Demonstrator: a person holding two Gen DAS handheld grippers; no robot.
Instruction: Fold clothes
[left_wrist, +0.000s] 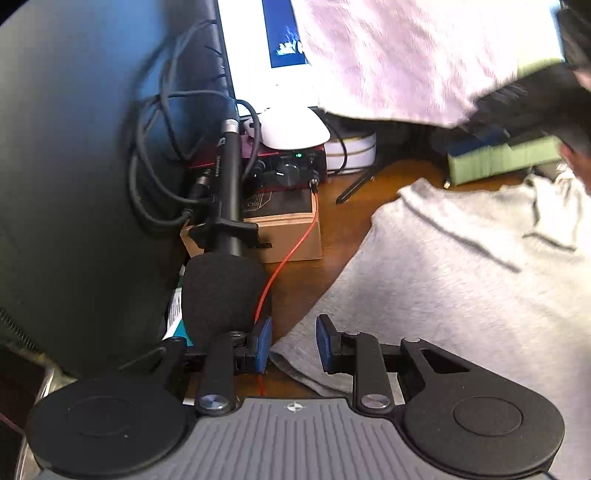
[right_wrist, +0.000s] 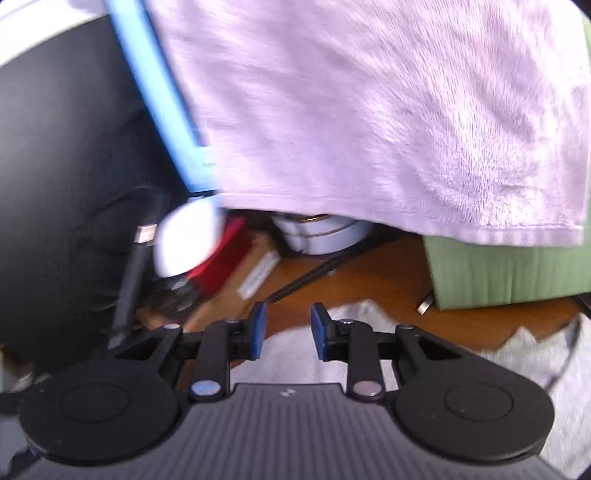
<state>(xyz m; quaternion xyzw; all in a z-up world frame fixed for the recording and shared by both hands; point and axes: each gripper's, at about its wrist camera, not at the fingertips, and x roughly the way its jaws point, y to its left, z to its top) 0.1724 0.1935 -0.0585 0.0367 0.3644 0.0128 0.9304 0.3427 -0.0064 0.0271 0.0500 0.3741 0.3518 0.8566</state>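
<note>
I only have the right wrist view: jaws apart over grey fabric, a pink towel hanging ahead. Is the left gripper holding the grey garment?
Observer: No. The left gripper is open with nothing pinched; the edge of the grey garment lies on the desk beneath it.
Operator: Anything crowding it on its outer side?
Observer: A microphone's black foam windscreen sits right beside its left finger.
Operator: Any cable to snag?
Observer: A thin orange cable runs from the red audio interface down past that same finger.
</note>
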